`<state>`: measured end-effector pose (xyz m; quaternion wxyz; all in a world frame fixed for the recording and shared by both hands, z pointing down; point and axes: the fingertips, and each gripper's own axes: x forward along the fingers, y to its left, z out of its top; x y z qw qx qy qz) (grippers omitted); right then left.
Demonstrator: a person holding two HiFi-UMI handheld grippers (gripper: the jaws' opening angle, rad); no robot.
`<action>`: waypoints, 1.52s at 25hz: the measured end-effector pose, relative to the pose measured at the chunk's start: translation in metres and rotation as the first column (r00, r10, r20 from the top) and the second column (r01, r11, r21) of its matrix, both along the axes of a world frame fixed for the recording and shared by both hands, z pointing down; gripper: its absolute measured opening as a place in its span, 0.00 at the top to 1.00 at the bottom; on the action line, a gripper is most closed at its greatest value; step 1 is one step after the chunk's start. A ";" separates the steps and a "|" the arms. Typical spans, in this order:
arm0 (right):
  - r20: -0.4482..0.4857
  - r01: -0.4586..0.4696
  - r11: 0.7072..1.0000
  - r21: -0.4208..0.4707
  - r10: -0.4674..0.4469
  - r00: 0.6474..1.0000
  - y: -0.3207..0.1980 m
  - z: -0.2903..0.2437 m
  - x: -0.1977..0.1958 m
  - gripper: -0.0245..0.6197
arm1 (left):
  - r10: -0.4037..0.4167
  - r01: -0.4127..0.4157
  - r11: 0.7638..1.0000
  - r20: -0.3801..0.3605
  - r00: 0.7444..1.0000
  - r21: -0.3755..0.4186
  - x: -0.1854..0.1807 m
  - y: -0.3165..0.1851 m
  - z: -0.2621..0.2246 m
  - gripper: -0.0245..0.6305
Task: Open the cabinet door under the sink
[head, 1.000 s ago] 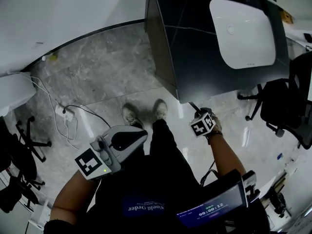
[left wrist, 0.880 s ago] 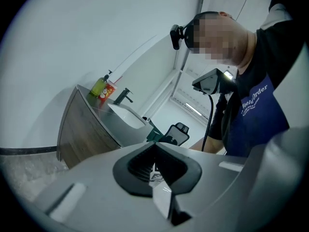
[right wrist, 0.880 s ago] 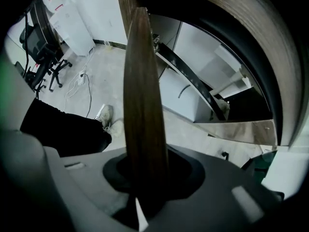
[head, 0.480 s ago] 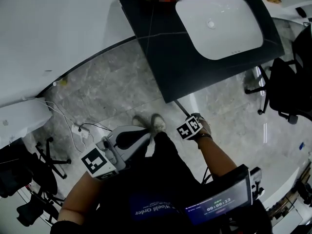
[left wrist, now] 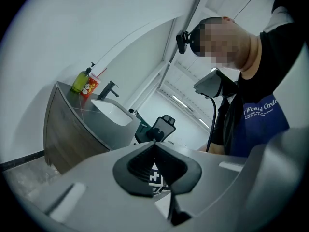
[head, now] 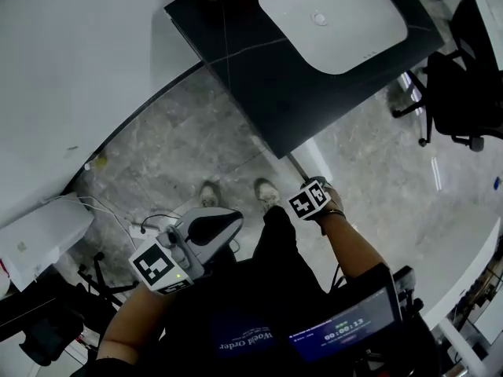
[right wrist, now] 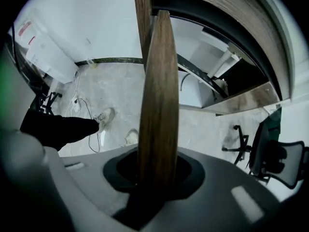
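under the dark counter at the far right, the cabinet door (right wrist: 158,95) stands swung out, its top wooden edge clamped between the jaws of the right gripper (right wrist: 155,173), which points down onto it from above. the left gripper (left wrist: 155,146) hangs nearer and to the left, jaws pressed together on nothing. the person's shirt (left wrist: 263,124) reads "woeld order". on the counter are one white sink (head: 334,18), one tap (left wrist: 108,88) and two bottles: a green bottle (left wrist: 80,81) and a red bottle (left wrist: 90,86).

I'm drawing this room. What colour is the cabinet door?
The cabinet door is brown wood grain, seen best in the right gripper view.
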<state>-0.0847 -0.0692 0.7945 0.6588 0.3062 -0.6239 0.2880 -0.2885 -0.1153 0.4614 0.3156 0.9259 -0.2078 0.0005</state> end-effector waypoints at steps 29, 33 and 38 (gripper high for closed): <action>0.379 -0.527 0.648 0.550 0.368 0.849 0.040 -0.278 -0.036 0.77 | 0.476 -0.466 0.869 -0.028 0.879 0.168 -0.013 0.024 -0.137 0.96; 0.584 -0.642 0.450 0.621 0.281 0.761 0.051 -0.412 -0.019 0.78 | 0.493 -0.470 0.849 -0.043 0.869 0.240 0.017 0.040 -0.204 0.96; 0.699 -0.685 0.346 0.641 0.107 0.707 0.057 -0.475 -0.005 0.80 | 0.478 -0.439 0.836 -0.043 0.878 0.328 0.047 0.054 -0.225 0.96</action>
